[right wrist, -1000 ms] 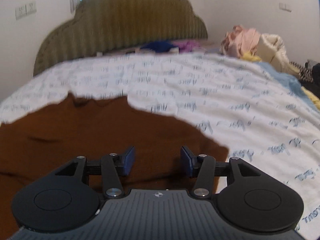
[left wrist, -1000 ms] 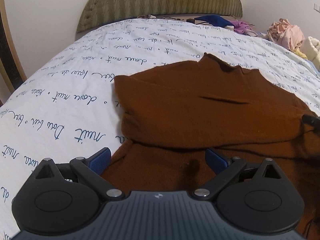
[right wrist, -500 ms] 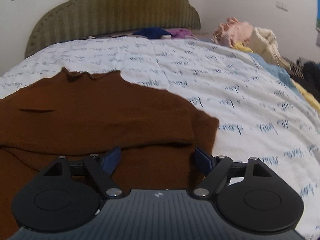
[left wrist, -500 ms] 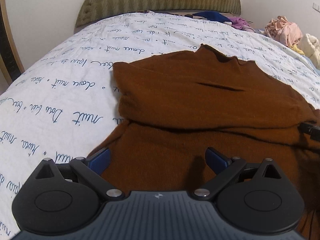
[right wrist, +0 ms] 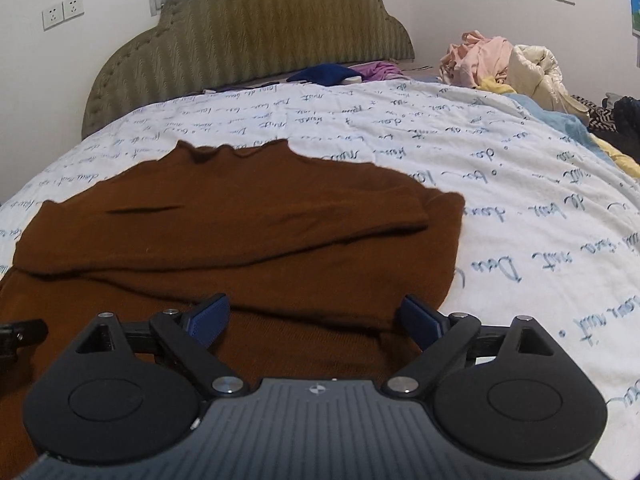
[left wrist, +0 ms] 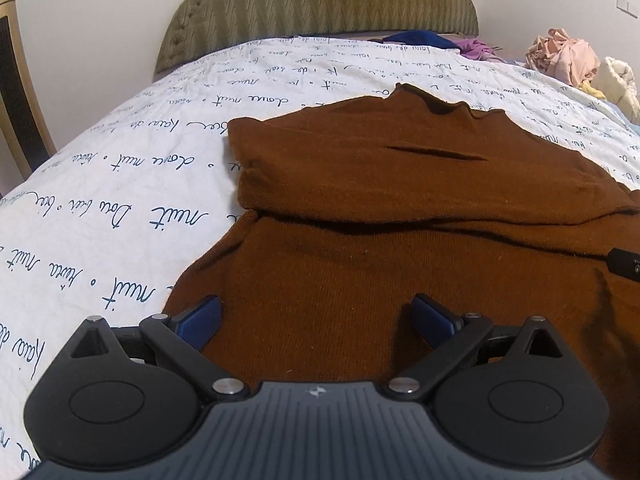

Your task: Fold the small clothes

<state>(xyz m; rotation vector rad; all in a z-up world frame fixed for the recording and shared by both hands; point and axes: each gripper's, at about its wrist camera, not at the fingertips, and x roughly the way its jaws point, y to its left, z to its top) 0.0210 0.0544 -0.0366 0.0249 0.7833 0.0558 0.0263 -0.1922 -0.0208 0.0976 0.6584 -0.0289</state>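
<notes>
1. Sweater [left wrist: 400, 184] fabric, brown knit, is lying flat on the script-printed bedspread [left wrist: 132, 168], its sleeves folded across the chest just ahead of both sets of fingers and the collar pointing away toward the headboard [left wrist: 320, 4].
2. Left gripper [left wrist: 316, 320] is hovering over the lower body panel, its blue fingers spread wide with nothing between them; a second ago it was sitting nearer the sleeve fold, so it is pulling back toward the hem.
3. Right gripper [right wrist: 314, 318] is doing the same, and its fingers, which were narrower a second ago, are now standing wide and empty beside the sweater's right edge.
4. Judging by this, the sleeve fold is finished and both grippers are lining up to take the hem and bring it toward the collar.
5. Loose clothes [right wrist: 492, 60] are waiting in a pile far beyond the right fingers.
</notes>
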